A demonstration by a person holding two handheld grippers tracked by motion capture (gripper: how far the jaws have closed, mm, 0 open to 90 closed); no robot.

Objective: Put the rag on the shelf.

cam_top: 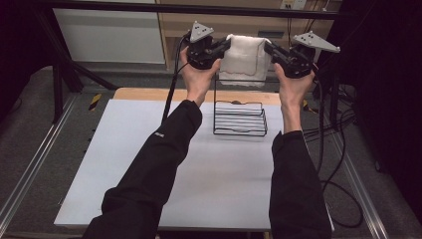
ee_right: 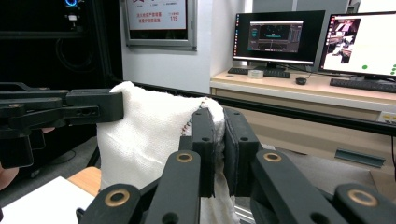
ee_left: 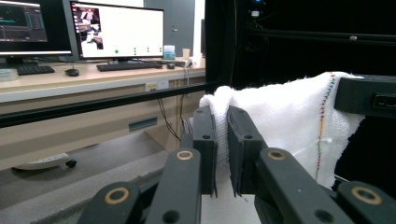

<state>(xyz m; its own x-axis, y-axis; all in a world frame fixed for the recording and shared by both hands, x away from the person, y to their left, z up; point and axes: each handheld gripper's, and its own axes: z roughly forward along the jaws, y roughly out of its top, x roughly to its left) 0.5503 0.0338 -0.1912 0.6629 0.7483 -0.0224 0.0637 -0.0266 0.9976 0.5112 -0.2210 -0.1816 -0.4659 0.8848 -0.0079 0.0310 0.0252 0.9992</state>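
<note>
One towel (cam_top: 245, 59), two grippers: left gripper (cam_top: 225, 47) and right gripper (cam_top: 268, 49) each pinch a top corner, holding it stretched in the air right above the one wire rack (cam_top: 240, 119) on the table (cam_top: 124, 164).

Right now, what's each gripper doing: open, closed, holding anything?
Left gripper: closed on one top corner of the white towel.
Right gripper: closed on the towel's other top corner.
</note>
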